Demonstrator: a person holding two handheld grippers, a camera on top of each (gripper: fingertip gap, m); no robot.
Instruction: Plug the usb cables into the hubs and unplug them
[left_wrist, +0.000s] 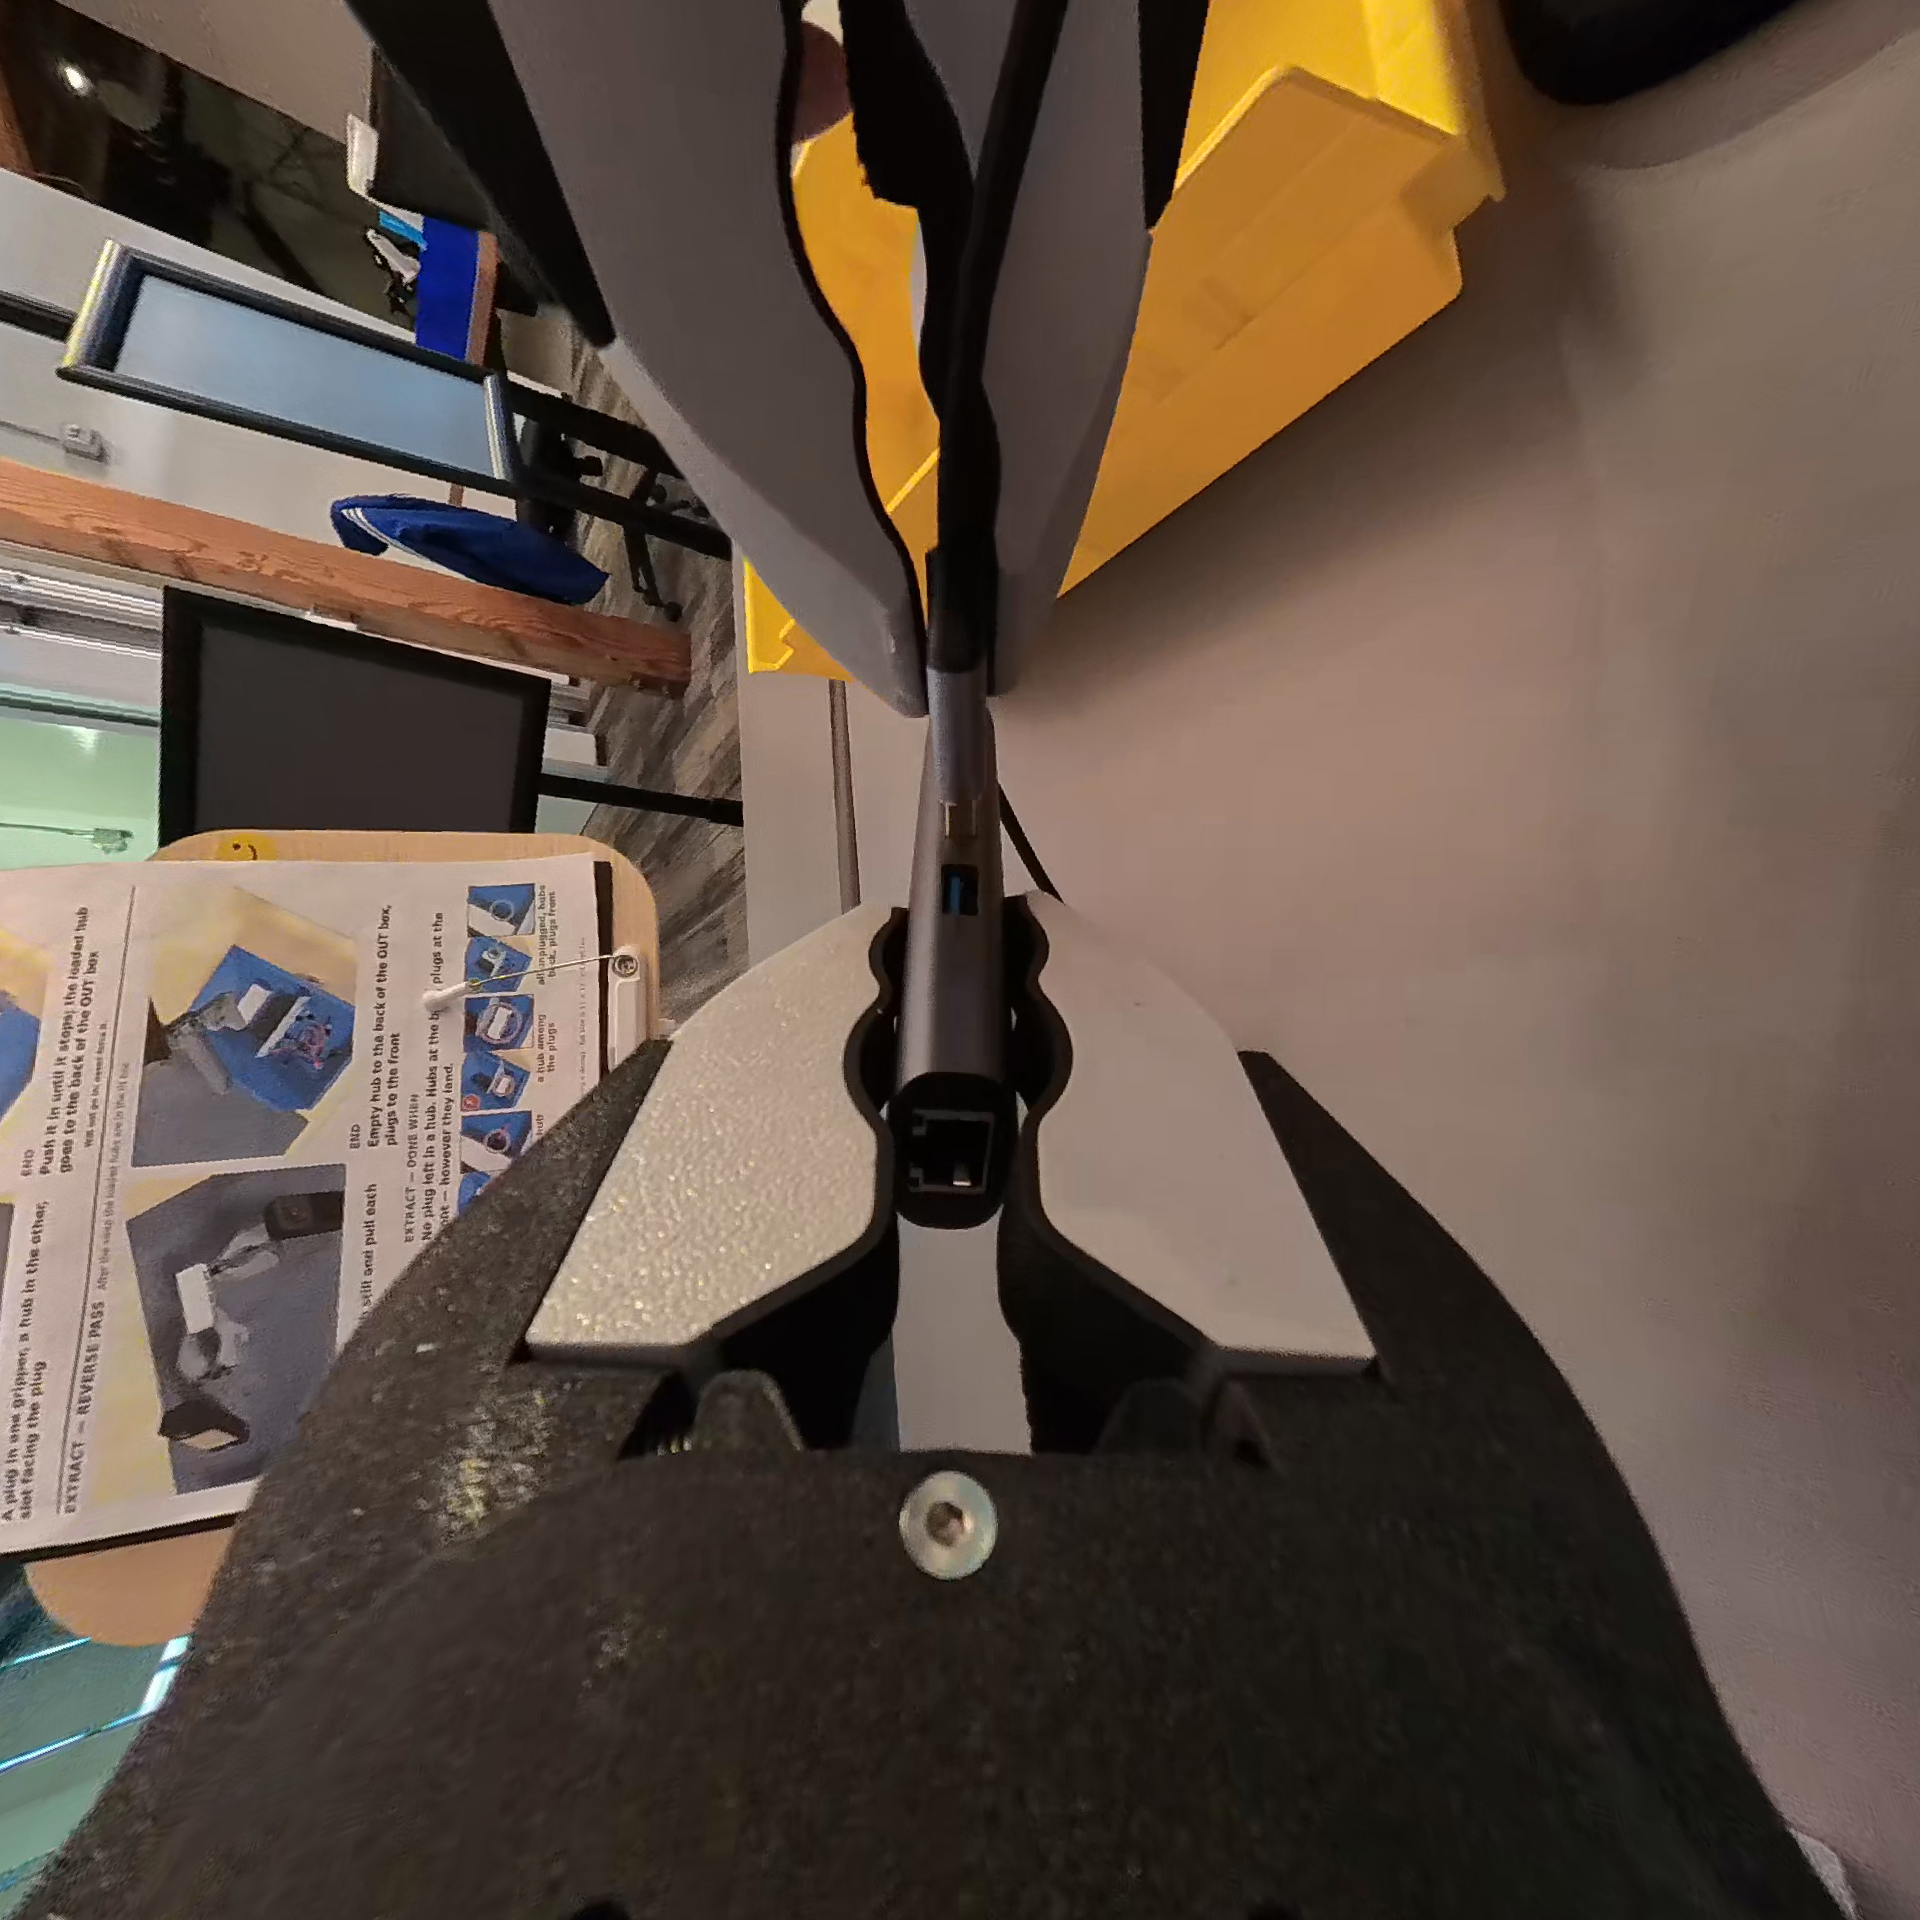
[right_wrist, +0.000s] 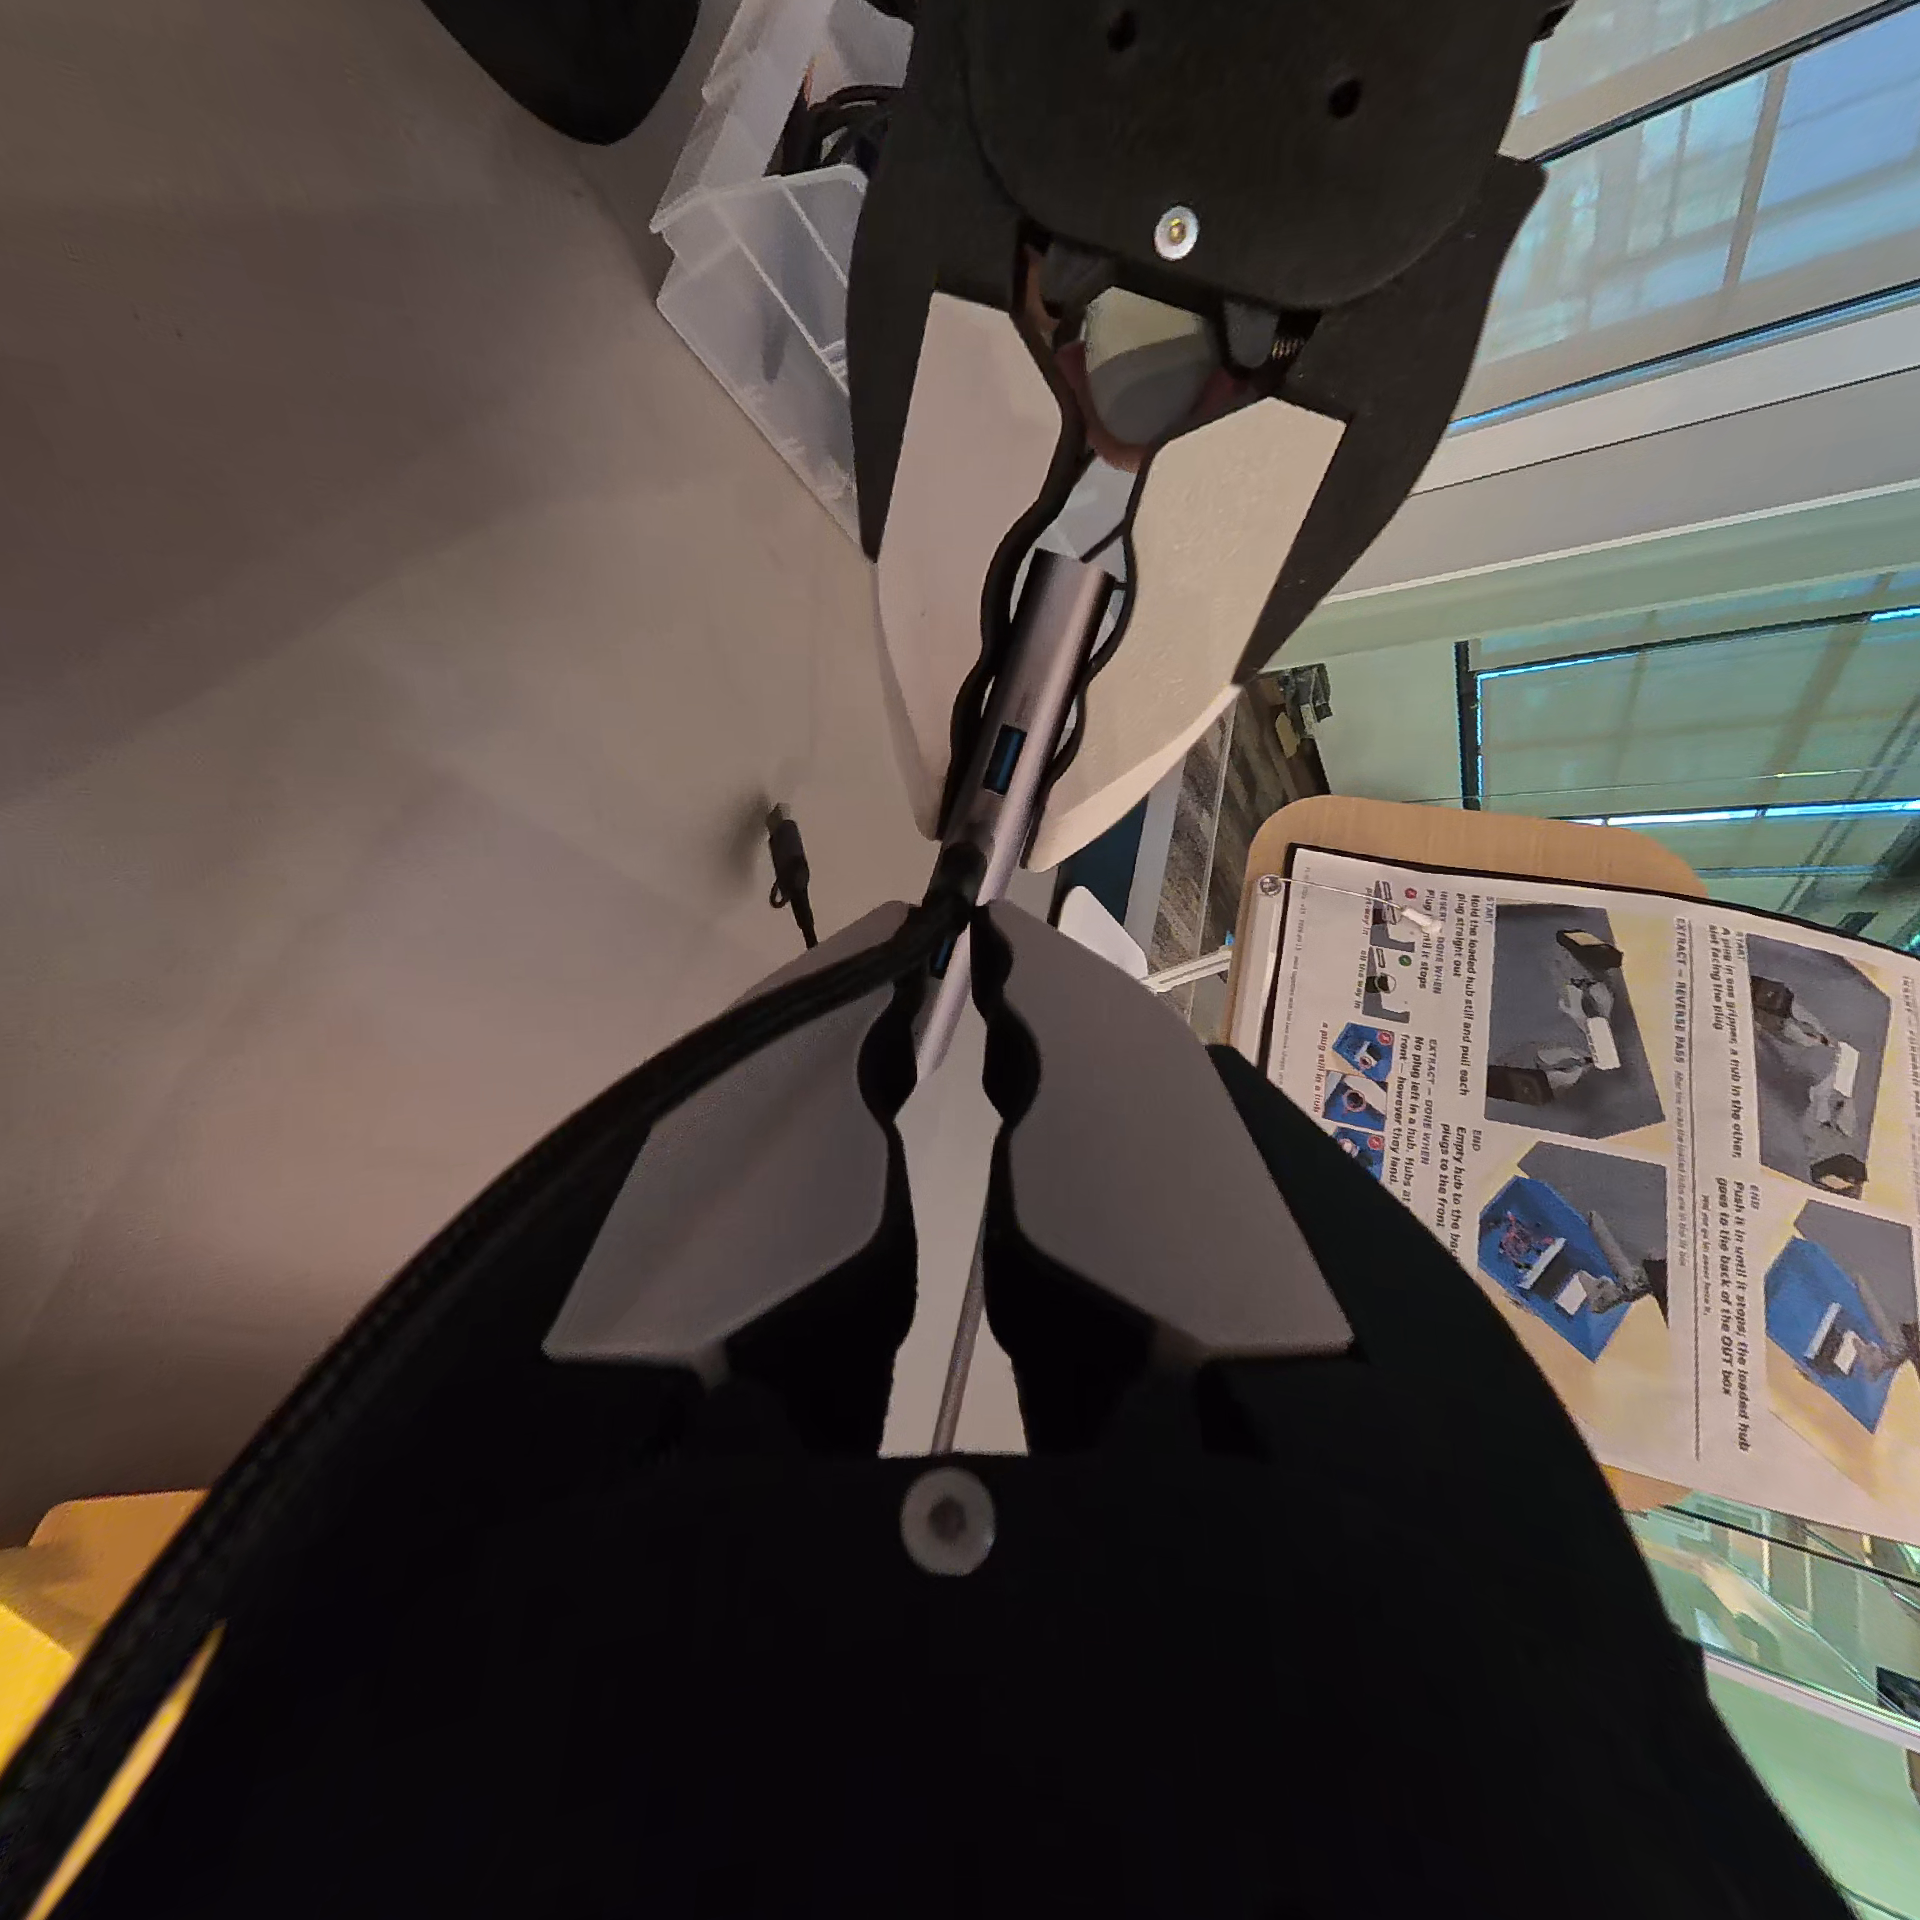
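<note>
My left gripper (left_wrist: 956, 920) is shut on a slim grey usb hub (left_wrist: 951, 1039), whose end socket faces the camera. A blue port (left_wrist: 961, 896) shows on the hub just past my fingertips. My right gripper (left_wrist: 956, 691) comes in from above, shut on a grey usb plug (left_wrist: 956, 727) with a black braided cable (left_wrist: 961, 416). The plug's metal tip (left_wrist: 961, 816) meets the hub beyond the blue port; I cannot tell how deep it sits. In the right wrist view my right gripper (right_wrist: 961, 920) pinches the cable (right_wrist: 623, 1132), and the left gripper (right_wrist: 997, 831) holds the hub (right_wrist: 1044, 644) opposite.
A yellow bin (left_wrist: 1299, 291) stands behind the right gripper on the grey table (left_wrist: 1558, 1039). A clear plastic bin (right_wrist: 769, 260) sits farther off. A loose black cable end (right_wrist: 790, 862) lies on the table. A printed sheet on a wooden board (right_wrist: 1558, 1143) stands beside the table. My two grippers' fingertips are within a few centimetres of each other.
</note>
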